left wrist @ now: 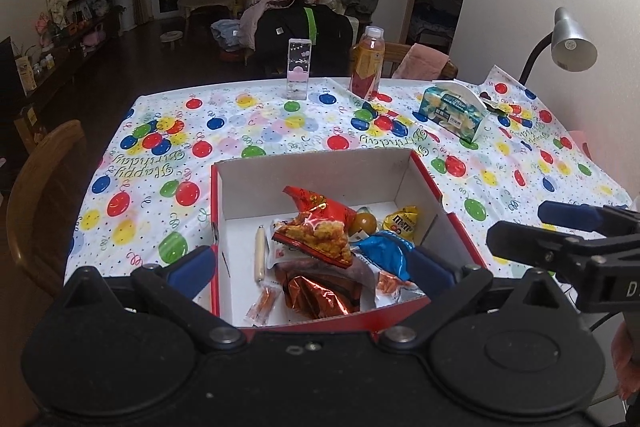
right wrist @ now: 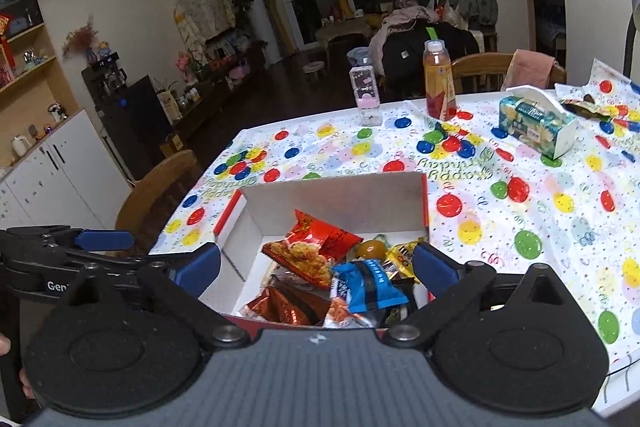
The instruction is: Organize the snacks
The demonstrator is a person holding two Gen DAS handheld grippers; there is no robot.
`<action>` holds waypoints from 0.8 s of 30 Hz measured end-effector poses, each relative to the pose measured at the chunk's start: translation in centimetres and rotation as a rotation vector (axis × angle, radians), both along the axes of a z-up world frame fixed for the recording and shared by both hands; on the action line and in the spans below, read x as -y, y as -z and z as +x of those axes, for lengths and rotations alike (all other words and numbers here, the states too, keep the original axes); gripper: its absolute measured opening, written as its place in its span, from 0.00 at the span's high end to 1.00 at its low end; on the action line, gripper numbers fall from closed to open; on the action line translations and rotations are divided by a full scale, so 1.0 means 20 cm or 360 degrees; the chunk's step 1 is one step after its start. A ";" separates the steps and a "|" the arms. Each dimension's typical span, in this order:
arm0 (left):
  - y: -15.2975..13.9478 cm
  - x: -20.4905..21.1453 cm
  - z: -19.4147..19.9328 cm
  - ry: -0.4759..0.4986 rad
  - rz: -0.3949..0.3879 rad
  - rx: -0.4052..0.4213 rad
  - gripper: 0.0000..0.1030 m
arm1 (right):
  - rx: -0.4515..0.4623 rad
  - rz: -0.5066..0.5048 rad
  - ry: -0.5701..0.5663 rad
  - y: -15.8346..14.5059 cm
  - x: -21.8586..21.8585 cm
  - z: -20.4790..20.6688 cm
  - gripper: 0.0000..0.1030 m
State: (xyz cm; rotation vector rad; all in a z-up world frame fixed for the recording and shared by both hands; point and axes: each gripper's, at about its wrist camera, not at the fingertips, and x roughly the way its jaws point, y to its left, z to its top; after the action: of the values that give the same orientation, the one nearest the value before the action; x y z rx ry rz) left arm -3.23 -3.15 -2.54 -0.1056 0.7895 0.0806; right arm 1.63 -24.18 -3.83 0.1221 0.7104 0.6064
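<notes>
On the desk [left wrist: 280, 143], under a balloon-print cloth, an open red box [left wrist: 428, 179] with white inner walls sits near the front edge and holds the snacks. Going left to right inside it: a pale stick [left wrist: 260, 255], small orange sachets [left wrist: 262, 307], a red bag of fried bites [left wrist: 316, 231] propped on a shiny brown wrapper [left wrist: 320, 293], a round brownish thing [left wrist: 364, 223] that may be a fruit or a sweet, a blue packet [left wrist: 386, 253], and a yellow candy bag [left wrist: 404, 223]. The left gripper [left wrist: 312, 267] hangs over the box with its fingers spread wide, holding nothing. The right gripper [right wrist: 316, 267] hovers just beside it, fingers likewise wide apart and empty. Farther back stand a clear pink-tinted carton [left wrist: 299, 75], a juice bottle [left wrist: 366, 65] and a teal box [left wrist: 454, 113].
</notes>
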 end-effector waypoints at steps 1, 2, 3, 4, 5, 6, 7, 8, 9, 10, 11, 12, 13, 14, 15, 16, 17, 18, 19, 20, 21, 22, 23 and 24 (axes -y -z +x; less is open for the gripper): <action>0.00 0.00 0.00 0.0006 -0.0005 0.0002 0.00 | -0.0010 0.0008 -0.0006 0.00 0.00 0.00 0.00; 0.00 0.01 -0.01 0.0008 -0.0013 0.0001 0.00 | -0.0018 0.0009 -0.0007 0.00 0.00 0.00 0.00; 0.00 0.01 -0.01 0.0009 -0.0020 0.0000 0.00 | -0.0027 0.0008 -0.0005 0.01 0.00 0.00 0.00; 0.00 0.01 -0.01 0.0009 -0.0026 -0.0001 0.00 | -0.0032 0.0011 -0.0004 0.01 0.01 0.00 0.00; 0.01 0.01 -0.02 0.0010 -0.0029 -0.0002 0.00 | -0.0035 0.0017 -0.0005 0.01 0.01 0.00 0.00; 0.01 0.02 -0.02 0.0009 -0.0030 -0.0005 0.00 | -0.0038 0.0022 -0.0006 0.01 0.01 -0.01 0.00; 0.01 0.02 -0.02 0.0007 -0.0031 -0.0006 0.00 | -0.0038 0.0023 -0.0003 0.01 0.01 -0.01 0.00; 0.01 0.02 -0.03 0.0003 -0.0032 -0.0005 0.00 | -0.0037 0.0022 0.0001 0.01 0.02 -0.01 0.00; 0.01 0.02 -0.03 -0.0001 -0.0033 -0.0003 0.00 | -0.0034 0.0017 0.0006 0.01 0.02 -0.01 0.00; 0.01 0.02 -0.03 -0.0006 -0.0035 0.0002 0.00 | -0.0033 0.0011 0.0010 0.01 0.02 -0.02 0.00; 0.01 0.02 -0.03 -0.0010 -0.0036 0.0007 0.00 | -0.0034 0.0010 0.0010 0.01 0.02 -0.02 0.00; 0.00 0.03 -0.04 -0.0015 -0.0036 0.0011 0.00 | -0.0034 0.0015 0.0008 0.01 0.02 -0.01 0.00; 0.00 0.03 -0.04 -0.0017 -0.0035 0.0016 0.00 | -0.0033 0.0019 0.0006 0.01 0.03 -0.02 0.00; 0.00 0.03 -0.04 -0.0017 -0.0033 0.0021 0.00 | -0.0030 0.0018 0.0006 0.01 0.03 -0.01 0.00; 0.00 0.03 -0.04 -0.0016 -0.0031 0.0026 0.00 | -0.0027 0.0016 0.0003 0.01 0.03 -0.02 0.00; -0.01 0.04 -0.04 -0.0016 -0.0030 0.0030 0.00 | -0.0023 0.0018 -0.0003 0.01 0.03 -0.02 0.00; -0.01 0.04 -0.04 -0.0015 -0.0029 0.0033 0.00 | -0.0020 0.0017 -0.0006 0.01 0.03 -0.02 0.00; -0.01 0.04 -0.05 -0.0014 -0.0028 0.0037 0.00 | -0.0015 0.0015 -0.0009 0.01 0.03 -0.02 0.00; -0.01 0.05 -0.05 -0.0012 -0.0026 0.0041 0.00 | -0.0013 0.0012 -0.0011 0.01 0.03 -0.02 0.00; -0.01 0.05 -0.05 -0.0009 -0.0023 0.0045 0.00 | -0.0012 0.0010 -0.0009 0.01 0.03 -0.02 0.00; -0.02 0.05 -0.05 -0.0009 -0.0021 0.0050 0.00 | -0.0010 0.0011 -0.0006 0.01 0.03 -0.02 0.00; -0.02 0.05 -0.05 -0.0011 -0.0022 0.0055 0.00 | -0.0010 0.0012 -0.0002 0.01 0.04 -0.01 0.00; -0.02 0.05 -0.05 -0.0014 -0.0029 0.0062 0.00 | -0.0010 0.0011 0.0007 0.01 0.04 -0.01 0.00; -0.02 0.05 -0.06 -0.0018 -0.0035 0.0071 0.00 | -0.0010 0.0010 0.0018 0.01 0.04 -0.01 0.00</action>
State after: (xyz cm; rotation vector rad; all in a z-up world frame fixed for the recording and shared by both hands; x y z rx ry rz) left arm -4.37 -4.11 -2.11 -0.1322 0.7456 0.0802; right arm 1.44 -25.04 -3.94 0.1335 0.7134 0.5975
